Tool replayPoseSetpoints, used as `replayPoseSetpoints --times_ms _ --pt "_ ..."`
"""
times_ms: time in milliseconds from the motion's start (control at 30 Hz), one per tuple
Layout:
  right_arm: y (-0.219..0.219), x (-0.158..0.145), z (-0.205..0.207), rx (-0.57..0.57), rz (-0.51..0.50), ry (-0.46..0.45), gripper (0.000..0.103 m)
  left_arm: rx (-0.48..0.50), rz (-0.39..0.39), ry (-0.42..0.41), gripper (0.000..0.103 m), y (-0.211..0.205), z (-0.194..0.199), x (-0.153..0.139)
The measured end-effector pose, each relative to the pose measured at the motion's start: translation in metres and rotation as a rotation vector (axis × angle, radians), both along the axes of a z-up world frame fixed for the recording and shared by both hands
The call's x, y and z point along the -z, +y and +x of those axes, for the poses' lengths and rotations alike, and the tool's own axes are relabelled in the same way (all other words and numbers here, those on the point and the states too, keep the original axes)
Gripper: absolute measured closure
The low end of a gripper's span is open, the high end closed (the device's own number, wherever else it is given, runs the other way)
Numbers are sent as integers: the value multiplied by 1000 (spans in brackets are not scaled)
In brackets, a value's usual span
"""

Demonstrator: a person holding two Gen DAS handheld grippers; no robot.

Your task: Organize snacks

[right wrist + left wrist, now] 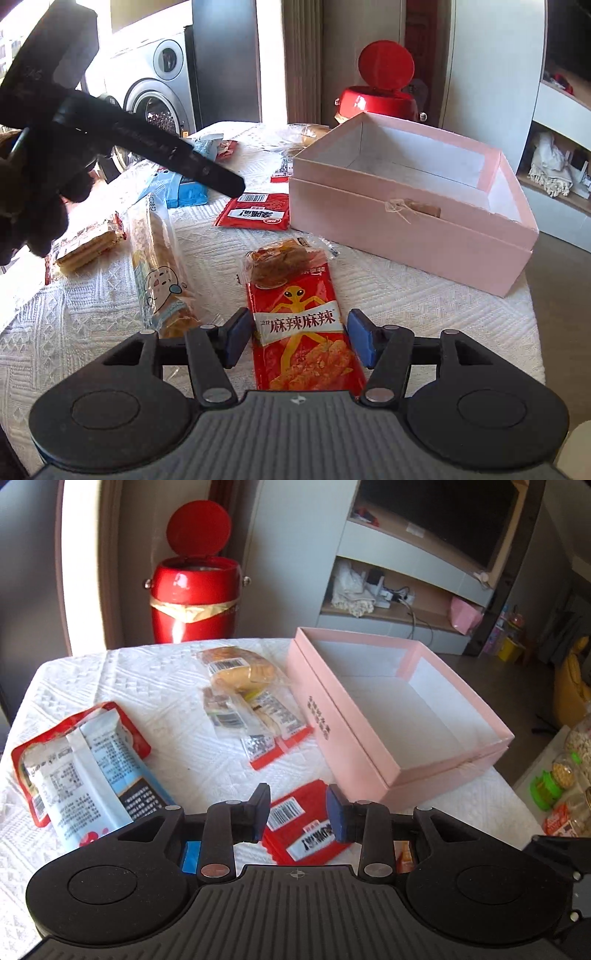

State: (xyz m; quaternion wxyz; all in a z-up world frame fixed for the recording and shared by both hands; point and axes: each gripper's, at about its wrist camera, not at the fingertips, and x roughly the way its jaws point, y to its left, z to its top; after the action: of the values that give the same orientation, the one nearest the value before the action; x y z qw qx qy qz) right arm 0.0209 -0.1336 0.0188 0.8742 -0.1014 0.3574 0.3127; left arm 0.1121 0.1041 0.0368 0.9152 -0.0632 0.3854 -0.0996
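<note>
An open, empty pink box [373, 746] stands on the white cloth; it also shows in the right wrist view [406, 221]. My left gripper [298, 814] is open, its fingers on either side of a small red snack packet [303, 830], which also shows in the right wrist view [255, 212]. My right gripper [297, 338] is open, its fingers astride a red spicy-strip packet with a yellow alien figure [301, 332]. Whether either touches its packet I cannot tell. The left gripper's body [147, 144] shows at upper left in the right wrist view.
A blue-and-red bag [85, 771] lies left, a pile of clear-wrapped biscuits and bread [243, 698] sits beside the box. A long bread packet [159, 266], a cracker pack [85, 243] and a blue packet [181, 188] lie left. A red bin [194, 590] stands beyond the table.
</note>
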Motion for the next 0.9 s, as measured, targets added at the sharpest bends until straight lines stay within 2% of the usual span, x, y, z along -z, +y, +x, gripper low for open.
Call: replayPoseSetpoints --times_ms 100,167,267,433,600,667,833,900 --pt "1 2 -3 -11 15 32 43 -9 9 69 68 4 29 19" --pt "-4 1 -8 -9 16 23 43 5 -14 73 68 5 28 23" --pt "-14 2 -12 18 3 -4 40 56 -46 94 68 -1 9 22" --pt "-26 5 -12 53 8 -17 36 124 -15 95 68 -21 -42 23" --pt "-23 6 -14 63 -8 -32 35 186 101 64 67 -47 -81 22" --pt "-23 6 -13 73 -14 -36 33 195 115 70 67 -53 -88 20" --pt "-27 5 -11 130 -4 -35 32 205 59 87 69 -53 -91 12" --pt "-31 2 -10 153 24 -40 32 191 69 80 69 -55 -93 10"
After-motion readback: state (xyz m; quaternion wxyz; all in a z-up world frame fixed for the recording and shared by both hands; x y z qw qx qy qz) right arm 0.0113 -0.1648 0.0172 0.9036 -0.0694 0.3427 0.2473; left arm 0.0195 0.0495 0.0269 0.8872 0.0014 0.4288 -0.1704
